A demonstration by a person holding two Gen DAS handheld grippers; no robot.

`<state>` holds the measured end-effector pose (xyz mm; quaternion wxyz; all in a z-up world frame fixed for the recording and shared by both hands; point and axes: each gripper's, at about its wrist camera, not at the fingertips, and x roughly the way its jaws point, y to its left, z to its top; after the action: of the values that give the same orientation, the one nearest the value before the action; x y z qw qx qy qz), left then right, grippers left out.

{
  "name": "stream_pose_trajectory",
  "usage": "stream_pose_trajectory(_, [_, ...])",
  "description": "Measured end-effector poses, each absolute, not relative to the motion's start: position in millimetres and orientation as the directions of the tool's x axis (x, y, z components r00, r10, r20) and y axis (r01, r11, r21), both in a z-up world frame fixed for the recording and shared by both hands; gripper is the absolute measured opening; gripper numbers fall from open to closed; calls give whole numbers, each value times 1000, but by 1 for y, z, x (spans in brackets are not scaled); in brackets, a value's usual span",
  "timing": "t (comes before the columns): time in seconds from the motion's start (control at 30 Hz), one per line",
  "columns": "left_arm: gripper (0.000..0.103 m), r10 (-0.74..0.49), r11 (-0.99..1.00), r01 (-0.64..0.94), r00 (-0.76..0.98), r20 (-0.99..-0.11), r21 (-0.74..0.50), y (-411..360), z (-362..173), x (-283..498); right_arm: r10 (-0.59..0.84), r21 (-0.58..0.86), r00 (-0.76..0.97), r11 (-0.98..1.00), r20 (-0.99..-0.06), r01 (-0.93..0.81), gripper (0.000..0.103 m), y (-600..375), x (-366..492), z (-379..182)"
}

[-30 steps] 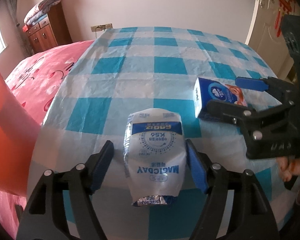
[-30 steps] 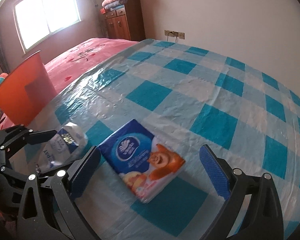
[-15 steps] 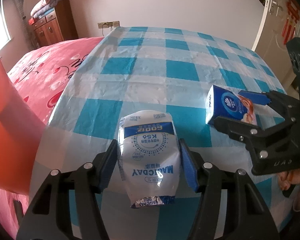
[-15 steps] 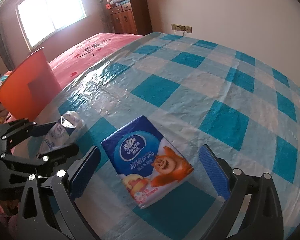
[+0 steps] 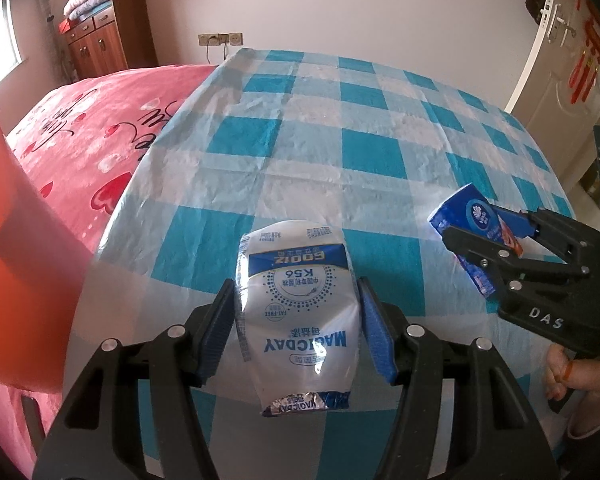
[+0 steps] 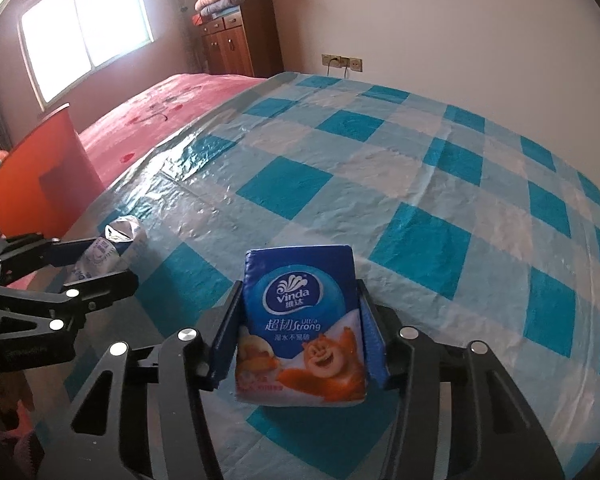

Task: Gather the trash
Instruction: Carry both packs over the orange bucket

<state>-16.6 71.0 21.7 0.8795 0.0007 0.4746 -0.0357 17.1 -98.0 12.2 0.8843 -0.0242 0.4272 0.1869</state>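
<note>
My left gripper (image 5: 296, 320) is shut on a white and blue milk pouch (image 5: 298, 308) and holds it above the near left part of the checked table (image 5: 340, 160). My right gripper (image 6: 298, 328) is shut on a blue tissue pack (image 6: 300, 320) with a bear picture, lifted off the table. The tissue pack (image 5: 470, 220) and right gripper (image 5: 496, 236) show at the right of the left wrist view. The milk pouch (image 6: 112, 248) and left gripper (image 6: 88, 264) show at the left of the right wrist view.
An orange bin (image 5: 16, 248) stands left of the table, also seen in the right wrist view (image 6: 40, 180). A pink bed (image 5: 92, 136) lies beyond it. A wooden cabinet (image 6: 240, 36) stands by the far wall. A door (image 5: 564, 40) is at the right.
Both grippers closed from open: the left on the milk pouch, the right on the tissue pack. Both items have been lifted off the table.
</note>
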Motion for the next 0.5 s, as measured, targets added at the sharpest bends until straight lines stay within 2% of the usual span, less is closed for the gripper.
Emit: stream_pose_trajectory(0.5, [61,-62,997,73,583,-810,-23,67,20,-12,290,124,625,947,-725,-296,53,-110,12,21])
